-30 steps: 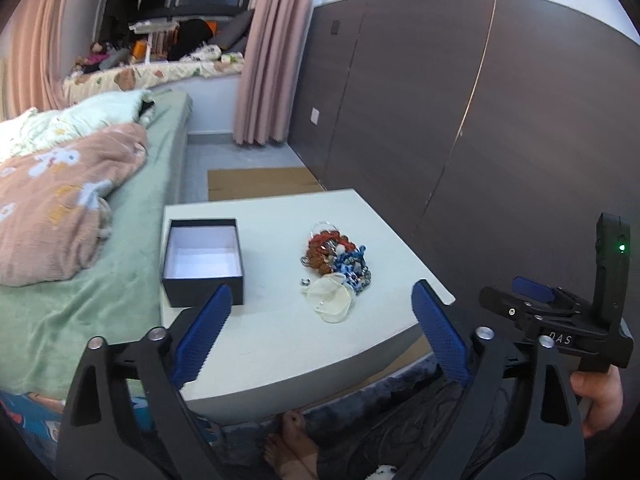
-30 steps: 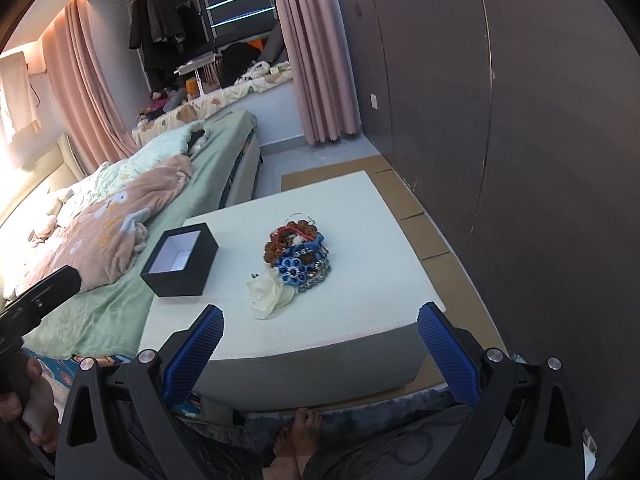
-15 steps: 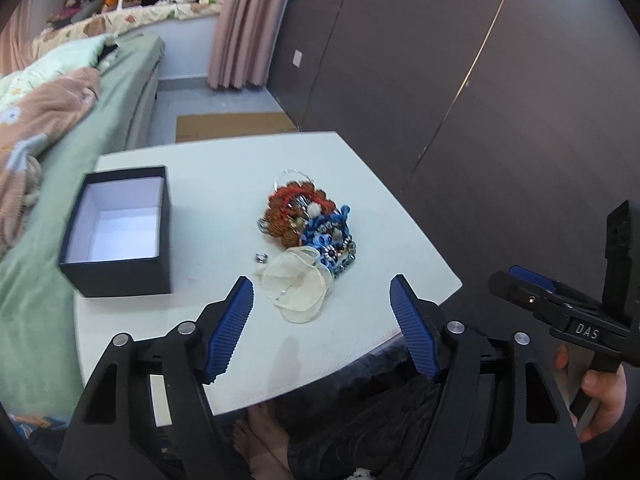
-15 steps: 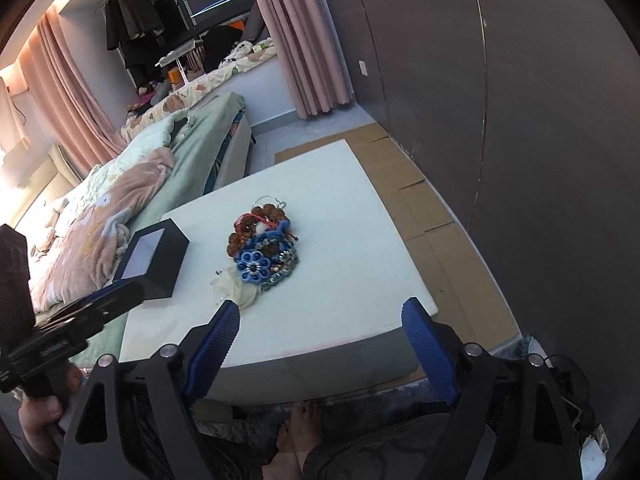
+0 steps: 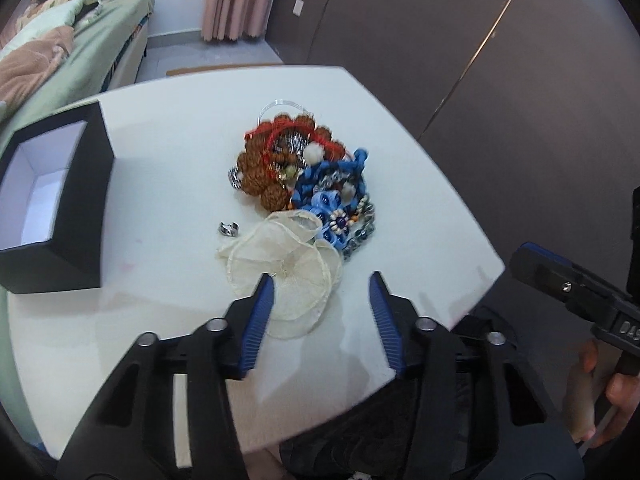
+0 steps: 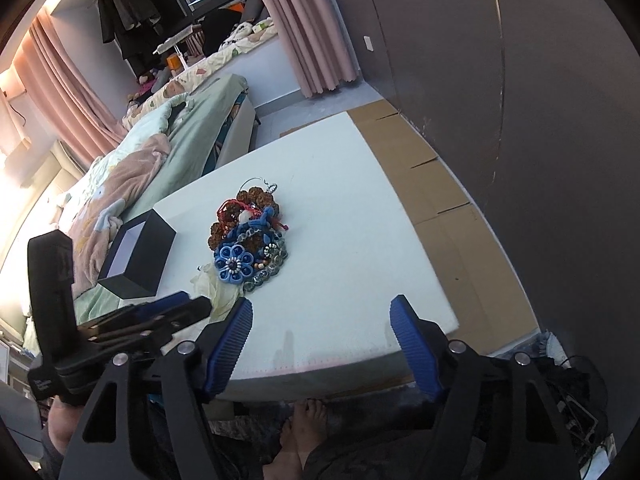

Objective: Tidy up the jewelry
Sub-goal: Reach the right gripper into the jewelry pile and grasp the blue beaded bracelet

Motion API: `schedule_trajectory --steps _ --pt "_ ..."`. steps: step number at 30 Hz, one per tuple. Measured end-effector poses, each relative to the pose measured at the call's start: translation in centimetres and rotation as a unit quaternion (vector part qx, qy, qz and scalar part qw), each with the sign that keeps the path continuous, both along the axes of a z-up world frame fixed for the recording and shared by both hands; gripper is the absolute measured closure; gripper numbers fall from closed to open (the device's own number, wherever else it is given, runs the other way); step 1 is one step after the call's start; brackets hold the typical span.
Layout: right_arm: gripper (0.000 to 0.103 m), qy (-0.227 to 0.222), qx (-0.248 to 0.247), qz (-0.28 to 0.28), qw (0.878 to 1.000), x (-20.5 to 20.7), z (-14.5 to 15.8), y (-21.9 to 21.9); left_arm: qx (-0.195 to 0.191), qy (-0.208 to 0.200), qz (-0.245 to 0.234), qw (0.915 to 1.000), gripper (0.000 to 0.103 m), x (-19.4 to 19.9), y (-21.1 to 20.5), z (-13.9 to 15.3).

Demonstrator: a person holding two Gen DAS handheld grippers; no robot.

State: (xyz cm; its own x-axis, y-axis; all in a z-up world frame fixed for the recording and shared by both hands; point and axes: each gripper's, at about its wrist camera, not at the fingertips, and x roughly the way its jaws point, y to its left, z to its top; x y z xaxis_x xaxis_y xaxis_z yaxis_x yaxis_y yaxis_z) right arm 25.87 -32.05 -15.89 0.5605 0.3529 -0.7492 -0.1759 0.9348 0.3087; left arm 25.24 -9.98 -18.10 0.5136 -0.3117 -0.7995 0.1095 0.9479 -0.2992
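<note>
A heap of jewelry (image 5: 304,184) lies mid-table: brown bead bracelets, red cord, blue flower pieces, grey beads; it also shows in the right wrist view (image 6: 250,240). A cream organza pouch (image 5: 288,268) lies at its near side. A small silver ring (image 5: 228,229) lies apart to the left. An open black box (image 5: 48,200) with a white inside stands at the left, also in the right wrist view (image 6: 138,256). My left gripper (image 5: 322,286) is open, just over the pouch's near edge. My right gripper (image 6: 322,310) is open and empty over the table's near edge.
The white table (image 5: 420,184) stands between a green bed (image 6: 188,140) on the left and a dark wardrobe wall (image 6: 520,80) on the right. Cardboard (image 6: 440,200) lies on the floor by the wall. Bare feet (image 6: 304,432) show below the table's near edge.
My left gripper has moved forward and down toward the pouch and its jaws have narrowed. My right gripper has moved a little closer to the table.
</note>
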Motion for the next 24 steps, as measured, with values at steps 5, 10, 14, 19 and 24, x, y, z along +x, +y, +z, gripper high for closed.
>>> schedule_trajectory --steps 5,10,14,19,24 --pt "0.036 0.008 -0.004 0.002 1.000 1.6 -1.0 0.9 0.007 0.016 -0.002 0.9999 0.100 0.7 0.1 -1.2" --pt "0.045 0.017 0.007 0.025 1.000 4.2 -2.0 2.9 0.002 0.002 0.012 0.9999 0.100 -0.1 1.8 0.5" --pt "0.055 0.023 0.006 0.049 0.999 5.8 -2.5 5.1 0.006 -0.010 0.025 0.9996 0.100 -0.6 3.4 1.9" --pt "0.066 0.024 -0.004 0.068 0.997 7.6 -2.9 7.6 0.003 -0.023 0.045 0.9987 0.100 -1.2 5.4 3.7" --pt "0.072 0.023 -0.023 0.077 0.996 9.1 -3.3 9.7 0.004 -0.035 0.055 0.9979 0.100 -1.4 6.7 5.6"
